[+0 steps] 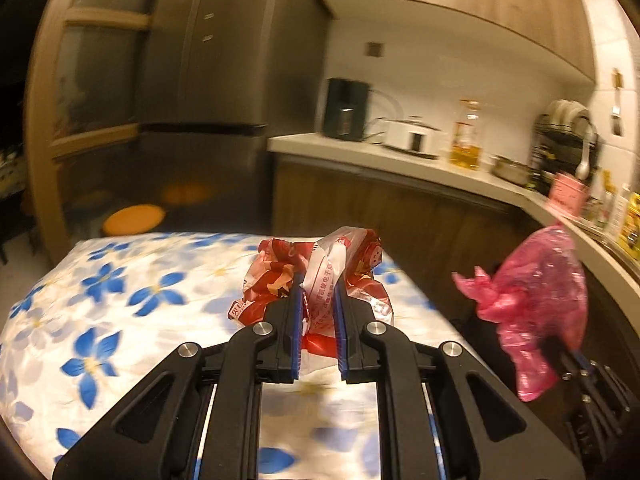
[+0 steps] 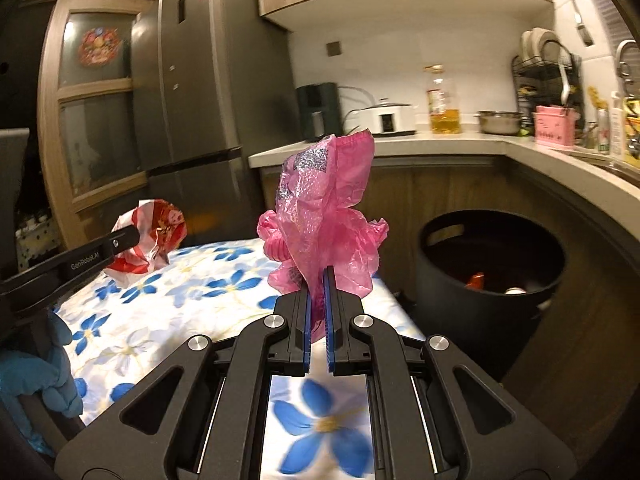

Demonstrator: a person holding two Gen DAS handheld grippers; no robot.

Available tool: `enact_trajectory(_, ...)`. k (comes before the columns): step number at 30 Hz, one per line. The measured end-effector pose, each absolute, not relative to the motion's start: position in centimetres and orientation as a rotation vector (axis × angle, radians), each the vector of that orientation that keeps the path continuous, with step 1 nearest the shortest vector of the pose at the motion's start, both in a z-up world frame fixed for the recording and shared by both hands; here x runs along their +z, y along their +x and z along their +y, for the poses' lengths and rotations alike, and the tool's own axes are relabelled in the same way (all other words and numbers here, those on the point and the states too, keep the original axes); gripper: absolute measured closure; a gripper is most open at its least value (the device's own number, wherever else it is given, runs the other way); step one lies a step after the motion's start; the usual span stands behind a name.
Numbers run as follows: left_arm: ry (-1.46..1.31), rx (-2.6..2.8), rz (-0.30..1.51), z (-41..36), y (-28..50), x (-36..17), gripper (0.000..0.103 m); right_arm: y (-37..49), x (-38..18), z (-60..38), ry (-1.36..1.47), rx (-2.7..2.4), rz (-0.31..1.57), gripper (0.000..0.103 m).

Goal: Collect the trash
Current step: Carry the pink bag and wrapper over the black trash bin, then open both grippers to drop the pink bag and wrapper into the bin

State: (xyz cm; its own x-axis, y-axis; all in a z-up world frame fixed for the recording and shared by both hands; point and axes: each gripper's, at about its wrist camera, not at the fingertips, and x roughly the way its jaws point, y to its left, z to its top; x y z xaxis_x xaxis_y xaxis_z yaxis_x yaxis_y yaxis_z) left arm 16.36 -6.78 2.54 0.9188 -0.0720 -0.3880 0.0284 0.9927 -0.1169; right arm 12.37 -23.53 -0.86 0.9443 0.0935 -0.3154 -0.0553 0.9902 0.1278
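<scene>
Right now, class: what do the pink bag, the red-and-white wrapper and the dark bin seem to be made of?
Pink bag: thin glossy plastic film, translucent and crinkled. Red-and-white wrapper: printed plastic film, probably, shiny and crumpled. Dark bin: likely moulded matte plastic, with cut-out handles.

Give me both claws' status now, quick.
Left claw: closed on the red-and-white wrapper.
Right claw: closed on the pink plastic bag.

pink bag (image 2: 326, 216), red-and-white printed wrapper (image 1: 316, 276), blue-flowered tablecloth (image 1: 120, 300), black bin (image 2: 492, 280)
</scene>
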Motion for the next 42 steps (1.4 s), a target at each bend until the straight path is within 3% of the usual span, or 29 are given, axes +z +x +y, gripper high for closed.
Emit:
enact_trajectory(22, -0.015, -0.454, 0.307, -24.6, 19.5, 5.5, 0.089, 12.7, 2.5, -38.4, 0.178, -0.242, 0.208, 0.097)
enact_trajectory(42, 0.026, -0.49, 0.355, -29.4, 23.0, 3.9, 0.089, 16.0, 1.9, -43.0, 0.192, -0.257, 0.241, 0.097)
